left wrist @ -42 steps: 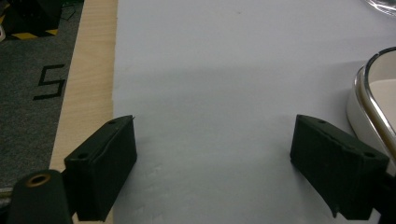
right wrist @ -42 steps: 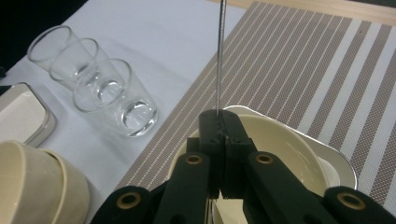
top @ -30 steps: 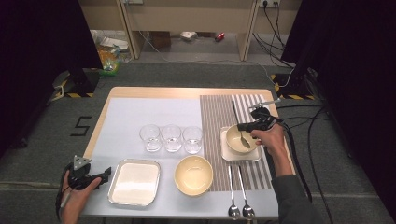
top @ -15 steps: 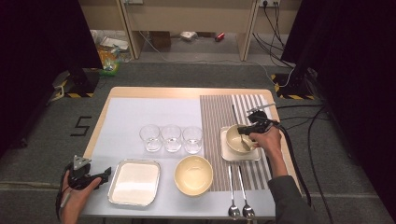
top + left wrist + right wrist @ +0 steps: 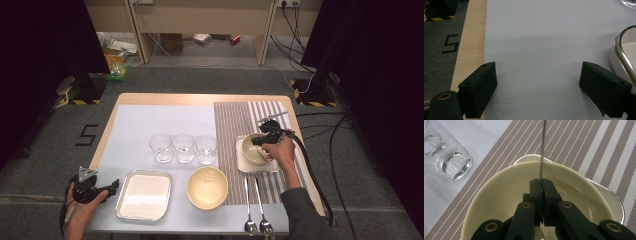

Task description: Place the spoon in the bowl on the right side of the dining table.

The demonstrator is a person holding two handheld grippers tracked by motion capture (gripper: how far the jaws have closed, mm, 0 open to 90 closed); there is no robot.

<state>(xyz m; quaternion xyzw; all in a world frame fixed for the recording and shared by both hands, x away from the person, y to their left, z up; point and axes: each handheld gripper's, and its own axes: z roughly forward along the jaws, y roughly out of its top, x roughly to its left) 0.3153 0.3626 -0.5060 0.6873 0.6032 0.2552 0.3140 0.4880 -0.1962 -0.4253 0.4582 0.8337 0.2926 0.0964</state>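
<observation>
Over the small cream ceramic bowl [image 5: 506, 202] on its white square plate [image 5: 243, 165] at the right of the table, my right gripper [image 5: 541, 182] has its jaws pinched on the thin flat steel handle of a utensil [image 5: 542, 147], which sticks out past the far rim. I judge the metal light, stiff and slick, so I grip it flat-on near mid-handle, mindful of the breakable bowl. My left gripper [image 5: 539, 82] rests wide and empty beside the white rectangular metal-rimmed tray [image 5: 624, 52].
</observation>
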